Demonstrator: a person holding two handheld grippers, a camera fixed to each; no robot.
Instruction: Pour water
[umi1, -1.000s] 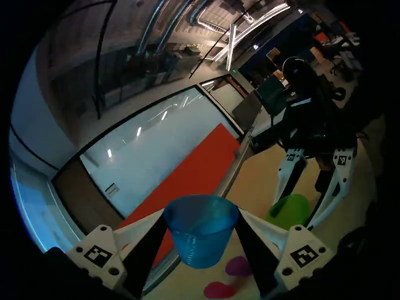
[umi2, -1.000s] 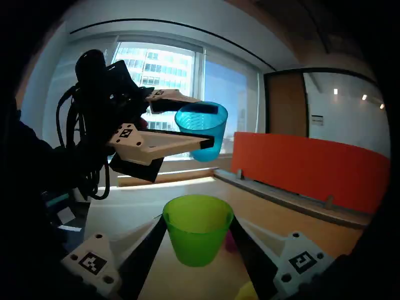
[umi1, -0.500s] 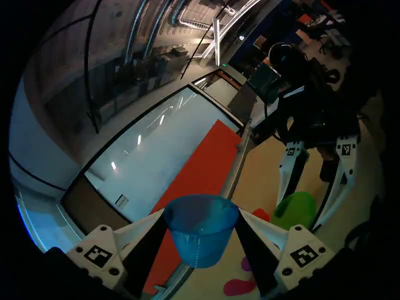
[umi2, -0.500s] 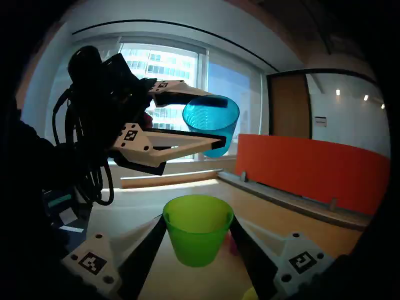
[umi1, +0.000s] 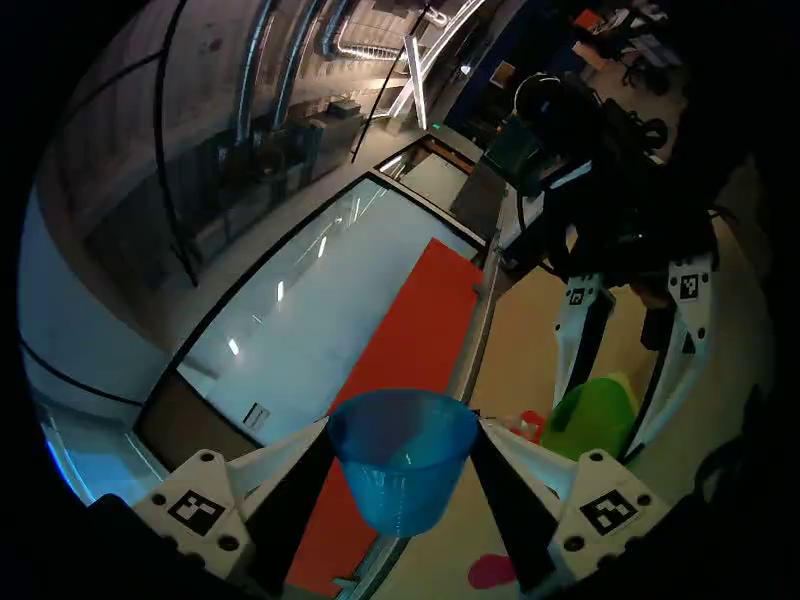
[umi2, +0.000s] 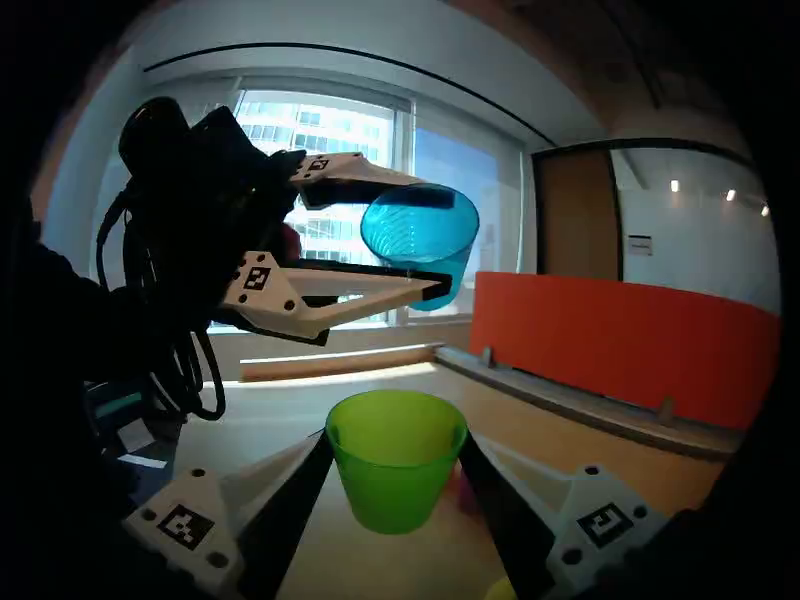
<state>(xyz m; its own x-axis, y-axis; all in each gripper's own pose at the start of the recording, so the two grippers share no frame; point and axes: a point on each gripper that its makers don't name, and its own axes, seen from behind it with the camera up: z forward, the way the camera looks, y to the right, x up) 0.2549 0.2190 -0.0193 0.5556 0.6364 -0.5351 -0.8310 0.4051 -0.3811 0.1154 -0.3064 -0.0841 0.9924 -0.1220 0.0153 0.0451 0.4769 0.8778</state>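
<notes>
A translucent blue cup (umi1: 403, 458) sits between the fingers of my left gripper (umi1: 403, 470), which is shut on it. From the right gripper view the same blue cup (umi2: 420, 240) hangs in the air, tipped with its mouth turned toward the camera, above and behind a green cup (umi2: 396, 470). My right gripper (umi2: 397, 480) is shut on that green cup and holds it upright over the wooden table (umi2: 560, 420). In the left gripper view the green cup (umi1: 592, 415) appears at the right between the right gripper's white fingers (umi1: 575, 335).
An orange divider panel (umi2: 640, 340) runs along the table's far edge on a grey rail. Pink and red flat shapes (umi1: 490, 570) lie on the tabletop below the cups. A large window (umi2: 330, 150) is behind. A person's dark sleeve and cables (umi2: 170, 260) hold the left gripper.
The left gripper has tilted the blue cup further, turning its mouth more toward the green cup, and shifted slightly right. The green cup has stayed in place.
</notes>
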